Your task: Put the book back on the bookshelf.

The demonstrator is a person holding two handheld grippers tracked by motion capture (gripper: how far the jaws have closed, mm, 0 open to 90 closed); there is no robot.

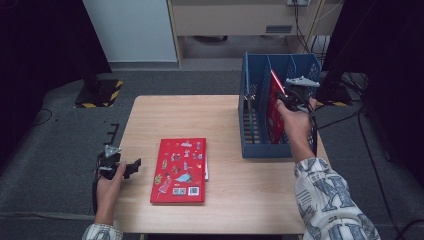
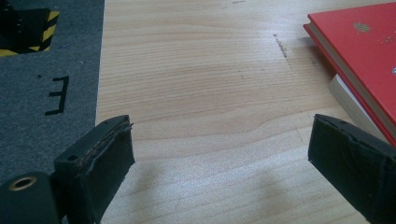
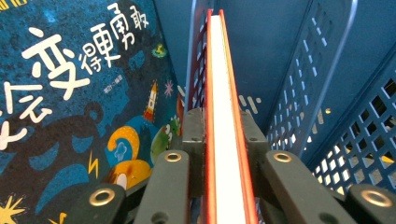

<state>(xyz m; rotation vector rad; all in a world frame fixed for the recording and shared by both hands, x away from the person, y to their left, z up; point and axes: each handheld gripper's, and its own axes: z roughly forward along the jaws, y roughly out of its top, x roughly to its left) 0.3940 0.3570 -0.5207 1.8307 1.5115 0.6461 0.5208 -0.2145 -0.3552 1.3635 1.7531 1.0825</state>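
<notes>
L tool (image 1: 131, 166) spread, idle on worktop (image 1: 220, 120) beside flat red book (image 1: 180, 170). R tool (image 1: 283, 98) pinching thin red book (image 3: 225, 107) upright in blue rack (image 1: 250, 125); keep it vertical, lower fully btwn dividers before release.

In the right gripper view, large white Chinese characters run across the upper left of the frame on the blue book cover (image 3: 70, 93); "变" and "勇敢" can be made out, the rest is cut off or too slanted to tell. Small white characters sit below them, too small to read. In the left gripper view, a black mark shaped like the letter E (image 2: 57, 95) lies on the grey floor (image 2: 46, 130) at the left. In the high view, the red book (image 1: 179, 170) carries a QR-like square near its lower edge; its print is unreadable.
</notes>
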